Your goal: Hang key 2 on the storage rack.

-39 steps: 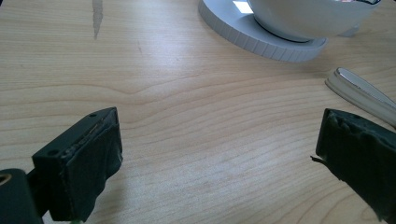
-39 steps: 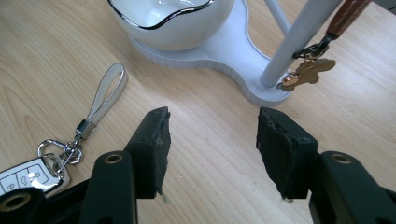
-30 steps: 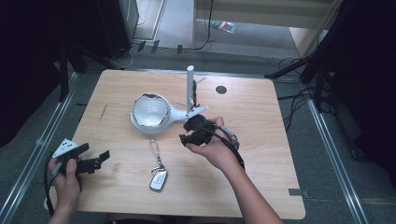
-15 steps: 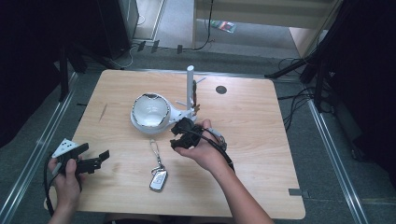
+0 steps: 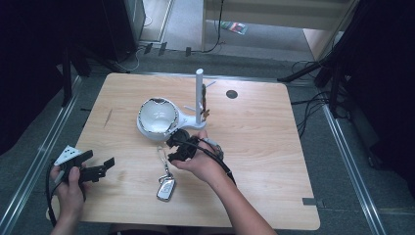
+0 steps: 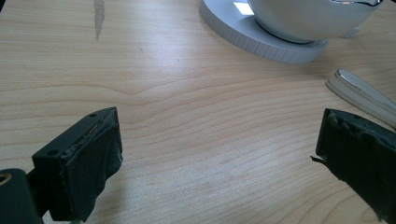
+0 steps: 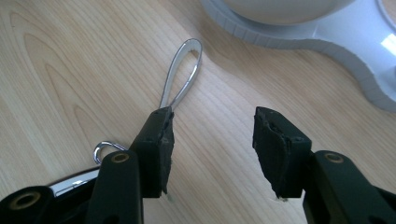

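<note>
Your right tool, jaws spread, hovers beside the key ring loop; your left tool, at 8 o'clock, is spread too.

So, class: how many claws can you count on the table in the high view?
2. The left claw is open near the table's front left corner. The right claw is open beside the key fob's metal loop, below the white bowl stand.
</note>
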Demonstrator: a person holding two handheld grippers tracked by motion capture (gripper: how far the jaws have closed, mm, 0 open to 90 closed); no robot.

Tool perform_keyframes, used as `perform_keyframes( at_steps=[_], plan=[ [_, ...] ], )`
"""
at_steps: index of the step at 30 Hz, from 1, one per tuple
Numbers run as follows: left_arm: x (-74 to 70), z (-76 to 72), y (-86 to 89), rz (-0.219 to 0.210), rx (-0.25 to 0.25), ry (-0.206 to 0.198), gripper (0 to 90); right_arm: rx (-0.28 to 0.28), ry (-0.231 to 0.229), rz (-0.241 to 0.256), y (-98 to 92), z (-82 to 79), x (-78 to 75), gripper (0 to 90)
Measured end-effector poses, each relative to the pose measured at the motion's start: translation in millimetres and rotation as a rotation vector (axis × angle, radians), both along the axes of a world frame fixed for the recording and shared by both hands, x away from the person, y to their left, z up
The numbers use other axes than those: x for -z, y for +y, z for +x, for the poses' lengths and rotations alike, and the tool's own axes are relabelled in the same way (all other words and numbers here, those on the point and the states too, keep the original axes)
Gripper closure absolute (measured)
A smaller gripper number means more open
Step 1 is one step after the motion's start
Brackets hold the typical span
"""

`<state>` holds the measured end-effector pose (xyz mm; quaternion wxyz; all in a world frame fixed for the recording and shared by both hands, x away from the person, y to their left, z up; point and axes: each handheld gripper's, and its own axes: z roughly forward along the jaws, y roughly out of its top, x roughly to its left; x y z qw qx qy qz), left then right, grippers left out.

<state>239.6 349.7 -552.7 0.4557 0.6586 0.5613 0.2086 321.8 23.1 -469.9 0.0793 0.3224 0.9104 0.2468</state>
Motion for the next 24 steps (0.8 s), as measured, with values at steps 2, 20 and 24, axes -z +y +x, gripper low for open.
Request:
perform_keyframes(
  at_steps=[2,20,24],
  plan=[
    [0.0,0.0,0.0,-0.001,-0.001,0.000,0.9,0.001,0.011,-0.003,3.7,-0.3,2.3,50.3],
    [0.0,0.0,0.1,-0.002,-0.001,0.000,0.9,0.082,0.165,-0.040,28.3,-0.4,13.2,59.4],
    [0.1,0.1,0.1,-0.003,-0.002,-0.001,0.9,0.108,0.208,-0.059,33.0,-0.1,15.1,63.3]
  ],
)
